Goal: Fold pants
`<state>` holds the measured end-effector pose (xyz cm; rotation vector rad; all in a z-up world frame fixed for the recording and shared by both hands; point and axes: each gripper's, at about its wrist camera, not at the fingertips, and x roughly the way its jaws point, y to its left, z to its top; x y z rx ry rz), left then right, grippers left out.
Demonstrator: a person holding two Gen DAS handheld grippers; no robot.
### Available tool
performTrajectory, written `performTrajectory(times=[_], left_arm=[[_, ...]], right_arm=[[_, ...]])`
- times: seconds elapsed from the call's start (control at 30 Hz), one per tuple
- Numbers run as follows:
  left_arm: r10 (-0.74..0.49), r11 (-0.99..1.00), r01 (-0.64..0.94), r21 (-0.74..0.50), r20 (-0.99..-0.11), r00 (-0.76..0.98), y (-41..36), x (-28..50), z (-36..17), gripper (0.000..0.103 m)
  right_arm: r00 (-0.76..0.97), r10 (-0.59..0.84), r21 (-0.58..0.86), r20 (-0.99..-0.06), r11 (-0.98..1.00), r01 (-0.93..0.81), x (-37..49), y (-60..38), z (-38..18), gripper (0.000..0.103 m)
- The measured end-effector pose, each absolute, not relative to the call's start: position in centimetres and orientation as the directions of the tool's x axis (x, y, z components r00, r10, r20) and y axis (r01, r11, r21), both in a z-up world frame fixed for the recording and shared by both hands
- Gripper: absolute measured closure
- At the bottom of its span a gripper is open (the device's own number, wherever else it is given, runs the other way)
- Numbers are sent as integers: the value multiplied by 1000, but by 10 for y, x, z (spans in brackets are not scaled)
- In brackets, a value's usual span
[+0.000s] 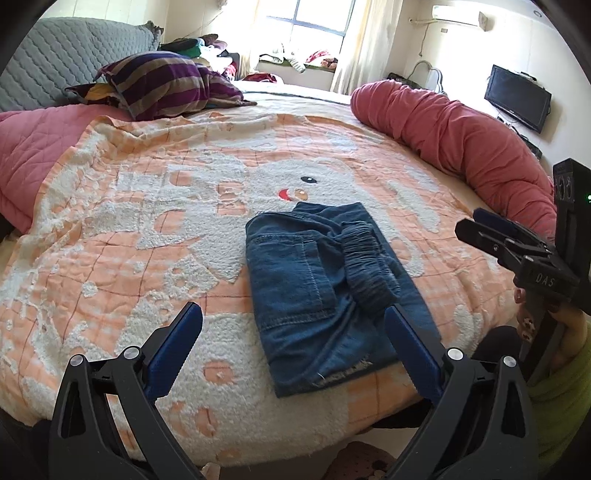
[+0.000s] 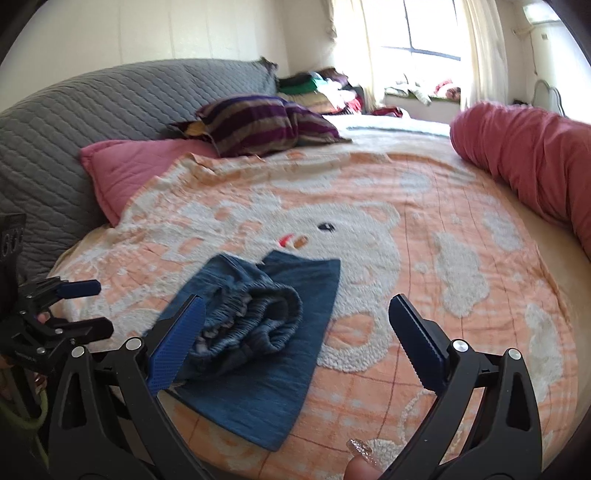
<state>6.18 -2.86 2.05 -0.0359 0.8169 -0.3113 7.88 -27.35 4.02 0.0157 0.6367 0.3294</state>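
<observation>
Pants (image 1: 317,288): blue jeans, folded into a small block. They lie flat on the blanket, near the close edge of the bed. The stretchy waistband (image 1: 365,266) is bunched on top, on the right side in the left wrist view. A pocket with pale stitching shows on the left side.

Blanket (image 1: 147,206): orange and white, fuzzy, with a big bear face. The bear's eye and mouth sit just past the far end of the pants.

Left gripper (image 1: 293,325): the 2 blue pads stand wide apart. Nothing is held. In its own view the near end of the pants shows between the pads, but the pads do not press on it.

Right gripper (image 2: 297,314): the 2 blue pads stand wide apart. Nothing is held. In its own view the left pad is in front of the bunched waistband, and I cannot tell if it touches. The right pad is over bare blanket.

Fingertip (image 2: 360,463): a glittery nail shows at the bottom edge of the right wrist view.

Striped pillow (image 1: 162,83): purple and tan, far left on the bed.

Pink pillow (image 2: 129,170): beside the striped pillow, nearer and further left.

Red rolled quilt (image 1: 454,129): a long roll along the right edge of the bed.

Grey headboard (image 2: 74,125): quilted, far left.

Window (image 1: 314,22): bright, at the far wall.

TV (image 1: 517,98): dark screen, far right.
</observation>
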Motion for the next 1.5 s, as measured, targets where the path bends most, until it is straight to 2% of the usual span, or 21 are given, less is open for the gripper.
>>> performTrajectory(times=[0.23, 0.27, 0.37, 0.5, 0.57, 0.67, 0.7, 0.73, 0.77, 0.83, 0.93, 1.1, 1.17, 1.2, 1.27, 1.37, 1.5], left_arm=[[-261, 962, 230, -148, -743, 616, -26, 96, -3, 5], [-264, 962, 226, -155, -746, 611, -25, 101, -7, 5], [-263, 963, 208, -170, -755, 601, -23, 114, -18, 5], [-311, 950, 212, -230, -766, 563, -23, 131, -35, 5], [-335, 942, 217, -257, -772, 540, -25, 138, -42, 6], [-367, 930, 219, -295, -781, 506, -30, 146, -53, 7], [-385, 923, 224, -313, -781, 492, -32, 148, -57, 9], [-395, 918, 230, -323, -783, 481, -34, 150, -60, 19], [-398, 917, 236, -322, -785, 475, -36, 151, -62, 23], [-402, 915, 246, -320, -782, 475, -39, 152, -65, 24], [-421, 906, 256, -336, -776, 469, -42, 153, -66, 35], [-434, 900, 267, -344, -764, 478, -45, 151, -64, 48], [-431, 901, 274, -336, -759, 488, -46, 149, -61, 56], [-428, 902, 279, -329, -757, 493, -47, 147, -59, 57], [-420, 905, 289, -311, -754, 505, -48, 145, -54, 66], [-415, 907, 299, -296, -748, 518, -48, 144, -47, 71], [-407, 910, 309, -276, -736, 541, -48, 145, -36, 73]], right_arm=[[694, 313, 190, -649, 949, -250, 102, -278, 10, 11], [687, 316, 204, -654, 949, -242, 105, -279, 7, 18], [657, 340, 250, -672, 940, -231, 114, -282, -5, 32], [620, 372, 295, -691, 928, -228, 126, -282, -17, 39], [593, 380, 308, -710, 925, -224, 134, -281, -25, 47], [541, 399, 340, -740, 916, -211, 145, -282, -40, 53], [524, 406, 352, -748, 913, -206, 148, -283, -45, 53], [509, 414, 367, -755, 910, -196, 150, -284, -49, 53], [498, 425, 383, -756, 904, -190, 152, -286, -53, 53], [485, 446, 402, -752, 894, -199, 155, -287, -56, 53], [480, 470, 424, -741, 881, -209, 160, -287, -58, 53], [474, 504, 448, -722, 863, -234, 165, -285, -62, 54], [471, 513, 444, -718, 858, -258, 165, -282, -61, 72], [465, 524, 440, -713, 851, -286, 163, -277, -59, 76], [462, 527, 416, -714, 849, -325, 160, -267, -56, 91], [496, 499, 355, -710, 863, -359, 152, -257, -46, 95], [551, 485, 288, -679, 866, -408, 149, -242, -23, 95]])
